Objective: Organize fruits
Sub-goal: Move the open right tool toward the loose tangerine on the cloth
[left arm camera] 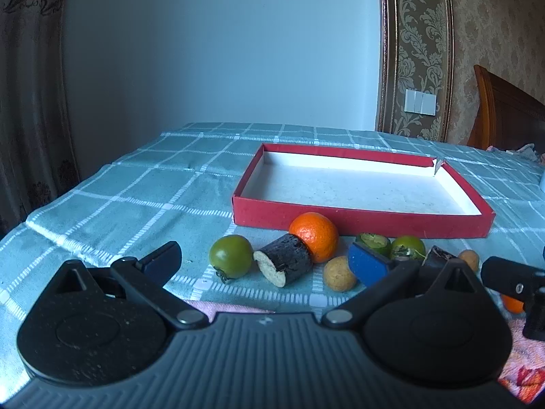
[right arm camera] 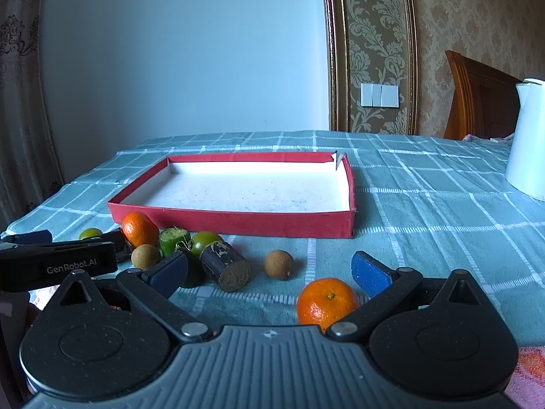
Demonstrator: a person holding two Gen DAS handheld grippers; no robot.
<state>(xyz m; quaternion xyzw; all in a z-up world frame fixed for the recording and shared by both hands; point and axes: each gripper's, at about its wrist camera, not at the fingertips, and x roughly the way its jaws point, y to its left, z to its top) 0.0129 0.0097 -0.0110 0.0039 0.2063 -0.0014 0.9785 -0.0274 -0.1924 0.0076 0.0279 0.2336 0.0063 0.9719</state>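
A: L claw (left arm camera: 264, 260) state?
B: Spread wide, nothing in it. Green tomato (left arm camera: 231, 256) and dark sugarcane stub (left arm camera: 284, 264) sit just ahead between its fingers; mandarin (left arm camera: 314, 237) behind them, touching the red tray (left arm camera: 361, 222) wall.
A: R claw (right arm camera: 269, 271)?
B: Also wide, empty. Second mandarin (right arm camera: 326, 301) right at its base, near the R finger; longan (right arm camera: 278, 264) just ahead.
A: Why low?
B: Prob lining up a pick. Tray's empty, low rim, lots of room beyond; fruit crowd its near wall, so lift over, don't push.
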